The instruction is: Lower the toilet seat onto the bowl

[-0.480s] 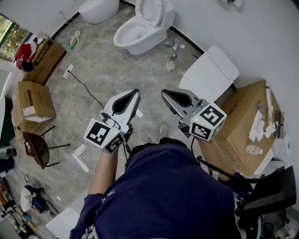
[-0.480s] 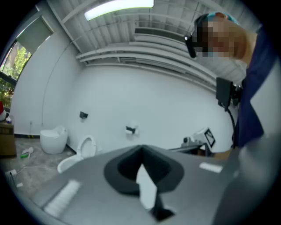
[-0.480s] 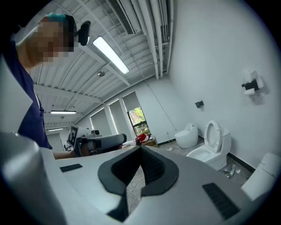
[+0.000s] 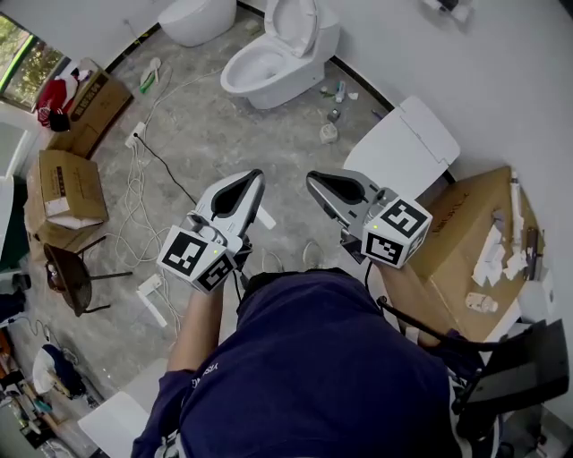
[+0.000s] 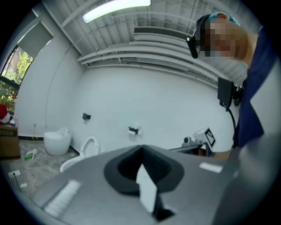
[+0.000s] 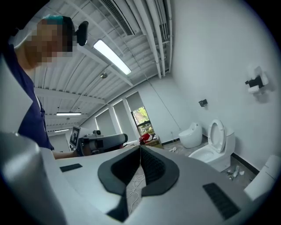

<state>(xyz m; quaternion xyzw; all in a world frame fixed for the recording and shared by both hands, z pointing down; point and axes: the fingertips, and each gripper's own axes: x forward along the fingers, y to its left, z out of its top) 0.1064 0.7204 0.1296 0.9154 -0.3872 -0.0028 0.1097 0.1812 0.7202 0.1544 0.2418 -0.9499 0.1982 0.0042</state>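
White porcelain, the toilet (image 4: pixel 261 70) stands against the wall (image 4: pixel 501 63) at the top of the head view, with its seat (image 4: pixel 294 18) raised upright against the tank and the bowl open below it. Both grippers are held level in front of the person, side by side and well apart from the toilet, with a stretch of grey floor (image 4: pixel 215 134) between them and it. The left gripper (image 4: pixel 253 177) has its jaws closed tip to tip with nothing gripped. The left gripper view shows the pads meeting at (image 5: pixel 141 148), and the toilet (image 5: pixel 72 161) sits low to the left of them, small and far off, its seat (image 5: pixel 90 147) standing up. The right gripper (image 4: pixel 313 179) is likewise closed on nothing. In its own view the jaws meet at (image 6: pixel 140 148), and the toilet (image 6: pixel 215 156) lies off to the right beside the wall, its seat (image 6: pixel 218 134) upright. Neither gripper touches the toilet. A second, rounded toilet (image 4: pixel 192 18) stands further left along the wall. White cables (image 4: pixel 134 201) trail over the floor to the left of the grippers, cardboard boxes (image 4: pixel 63 192) lie beyond them, and a larger box (image 4: pixel 474 224) sits at the right.
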